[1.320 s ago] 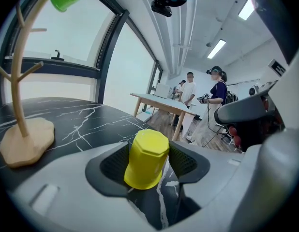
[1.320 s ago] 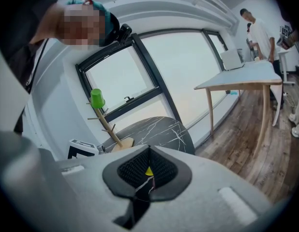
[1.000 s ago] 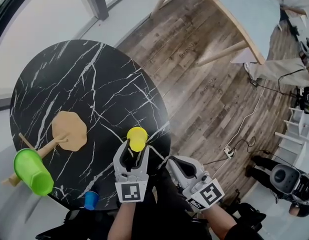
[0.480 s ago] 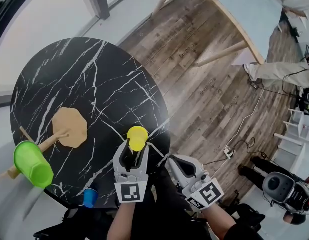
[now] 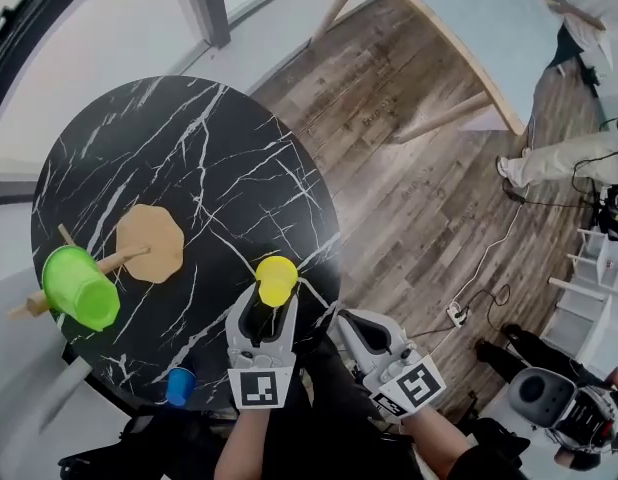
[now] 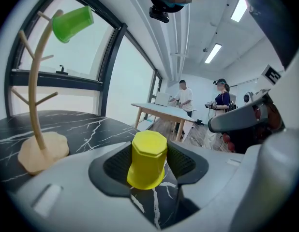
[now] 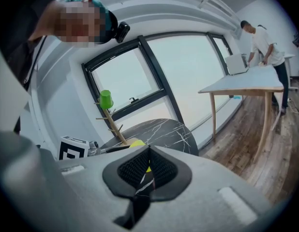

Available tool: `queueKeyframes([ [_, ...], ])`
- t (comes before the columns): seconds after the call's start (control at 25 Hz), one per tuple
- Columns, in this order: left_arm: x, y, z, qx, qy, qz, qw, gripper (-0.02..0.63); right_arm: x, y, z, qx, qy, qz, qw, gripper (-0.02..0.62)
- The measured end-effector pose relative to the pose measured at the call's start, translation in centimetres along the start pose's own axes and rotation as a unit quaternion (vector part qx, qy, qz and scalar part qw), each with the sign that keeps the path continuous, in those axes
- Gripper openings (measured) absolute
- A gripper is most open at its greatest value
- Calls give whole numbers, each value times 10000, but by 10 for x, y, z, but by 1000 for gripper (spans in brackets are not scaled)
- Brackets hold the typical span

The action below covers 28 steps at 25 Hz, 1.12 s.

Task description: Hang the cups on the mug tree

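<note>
A yellow cup [image 5: 276, 280] [image 6: 148, 159] stands upside down near the front edge of the round black marble table [image 5: 189, 148]. My left gripper [image 5: 273, 296] [image 6: 148, 164] is shut on it, a pad against each side. The wooden mug tree [image 5: 151, 243] [image 6: 37, 105] stands at the table's left, with a green cup [image 5: 81, 288] [image 6: 72, 22] [image 7: 106, 100] hanging on a high branch. A small blue cup [image 5: 180, 386] sits at the table's near-left edge. My right gripper [image 5: 347, 326] [image 7: 148, 170] is shut and holds nothing, off the table's right edge.
A light wooden table [image 5: 469, 28] stands on the plank floor beyond. People stand by it [image 6: 183, 98] [image 7: 263, 42]. A cable with a power strip [image 5: 456, 313] lies on the floor to the right. Windows run behind the marble table.
The head view has shifted a little, so the tree and green cup sit further right in it. Both grippers and the yellow cup keep their places.
</note>
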State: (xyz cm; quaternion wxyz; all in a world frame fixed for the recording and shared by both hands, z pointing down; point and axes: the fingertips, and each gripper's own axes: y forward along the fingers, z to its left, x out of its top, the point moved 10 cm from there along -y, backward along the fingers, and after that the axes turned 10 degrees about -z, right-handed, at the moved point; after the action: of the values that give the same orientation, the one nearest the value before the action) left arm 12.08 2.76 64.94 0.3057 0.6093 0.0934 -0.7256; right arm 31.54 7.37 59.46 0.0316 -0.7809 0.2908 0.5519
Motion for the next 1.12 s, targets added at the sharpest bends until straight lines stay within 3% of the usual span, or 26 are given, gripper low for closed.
queueKeyframes([
  [0.28,24,-30,-10,51,140,-216,9997,227,10,-14,20,130,-135,-42,9998,3],
  [0.44,45,-53,-19,210,-13,-412,9989,229,21,-25,35,240,-199,-99,9995,3],
  [0.72,82,-93,-28,498,82,-601,9969,229,40,-34,59,527,-382,-211,9977,3],
  [1.12,122,-157,-53,723,-50,-699,9949,227,69,-61,102,942,-757,-301,9922,3],
])
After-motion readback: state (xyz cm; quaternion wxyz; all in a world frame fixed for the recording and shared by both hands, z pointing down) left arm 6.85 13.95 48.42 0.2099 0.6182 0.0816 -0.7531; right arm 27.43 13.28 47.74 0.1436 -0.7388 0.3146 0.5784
